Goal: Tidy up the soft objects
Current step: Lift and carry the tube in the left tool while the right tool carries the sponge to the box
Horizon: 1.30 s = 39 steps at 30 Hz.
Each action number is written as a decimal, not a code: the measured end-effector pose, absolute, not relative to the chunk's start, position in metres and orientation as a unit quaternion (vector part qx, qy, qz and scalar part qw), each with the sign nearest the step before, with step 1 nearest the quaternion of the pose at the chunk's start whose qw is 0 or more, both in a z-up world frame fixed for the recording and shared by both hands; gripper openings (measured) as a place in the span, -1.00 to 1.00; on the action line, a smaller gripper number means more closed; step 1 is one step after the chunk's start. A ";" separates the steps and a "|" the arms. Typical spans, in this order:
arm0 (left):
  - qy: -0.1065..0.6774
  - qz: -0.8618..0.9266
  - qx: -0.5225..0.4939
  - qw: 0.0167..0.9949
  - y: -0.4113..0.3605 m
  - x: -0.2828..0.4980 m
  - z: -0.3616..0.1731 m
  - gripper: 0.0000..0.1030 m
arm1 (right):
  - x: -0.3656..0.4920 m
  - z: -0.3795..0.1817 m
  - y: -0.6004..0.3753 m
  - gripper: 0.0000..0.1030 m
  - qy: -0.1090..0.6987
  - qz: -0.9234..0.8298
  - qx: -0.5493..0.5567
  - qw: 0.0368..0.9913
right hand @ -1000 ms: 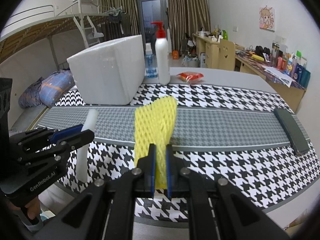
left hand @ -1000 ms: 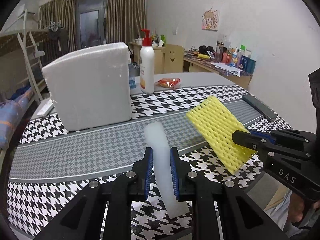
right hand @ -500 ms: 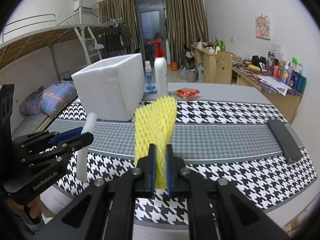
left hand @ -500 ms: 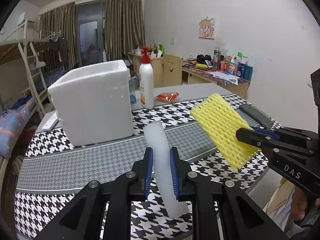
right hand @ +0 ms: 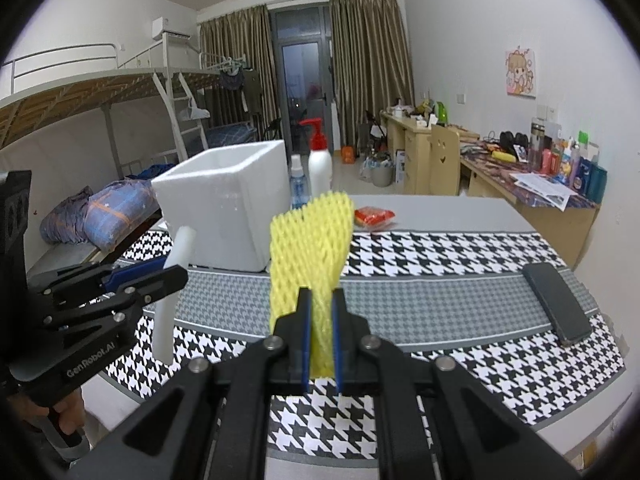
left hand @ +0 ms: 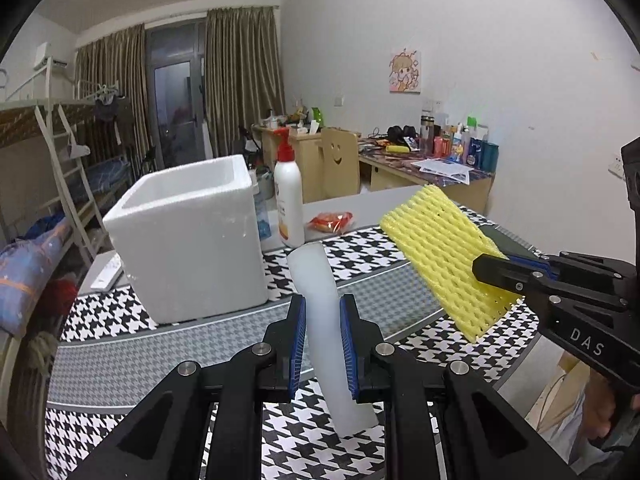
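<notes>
Left gripper (left hand: 323, 350) fingers are clamping a white, translucent foam tube (left hand: 326, 332), standing tilted between them. Right gripper (right hand: 321, 334) fingers are pinching a yellow foam net sleeve (right hand: 310, 248), bunching it.

The yellow foam net (left hand: 444, 256) is a soft, matt mesh of open cells, and the white foam strip (left hand: 326, 320) looks smooth, faintly translucent and dull. The white foam box (left hand: 188, 240) has the grainy, matt skin of polystyrene. The left tongs (left hand: 323, 346) and right tongs (right hand: 321, 338) are matt black plastic with ribbed blue pads and bright metal screws. A woven houndstooth cloth (right hand: 440, 304) covers the surface, and the pump bottle (left hand: 289, 204) is glossy white plastic.
</notes>
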State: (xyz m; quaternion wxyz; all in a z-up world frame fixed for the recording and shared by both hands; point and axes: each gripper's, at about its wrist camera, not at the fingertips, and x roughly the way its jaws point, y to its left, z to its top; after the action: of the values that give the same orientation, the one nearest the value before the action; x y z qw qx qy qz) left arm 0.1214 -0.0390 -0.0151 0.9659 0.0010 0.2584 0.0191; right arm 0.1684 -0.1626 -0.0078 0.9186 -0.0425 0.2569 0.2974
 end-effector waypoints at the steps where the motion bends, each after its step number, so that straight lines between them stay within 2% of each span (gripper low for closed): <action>1: 0.256 0.019 0.002 0.966 -0.039 0.121 -0.013 -0.64 | 0.168 -0.006 -0.163 -0.78 0.255 0.298 -0.043 0.919; 39: 0.196 0.009 0.018 0.980 -0.032 0.131 0.047 -0.64 | 0.171 0.043 -0.152 -0.78 0.193 0.306 -0.041 0.931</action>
State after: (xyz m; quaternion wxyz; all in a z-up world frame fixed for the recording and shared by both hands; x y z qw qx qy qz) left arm 0.1310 -0.0324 0.0475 0.9803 0.0181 0.1964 0.0091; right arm 0.1707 -0.1522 0.0429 0.9314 -0.0408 0.1934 0.3058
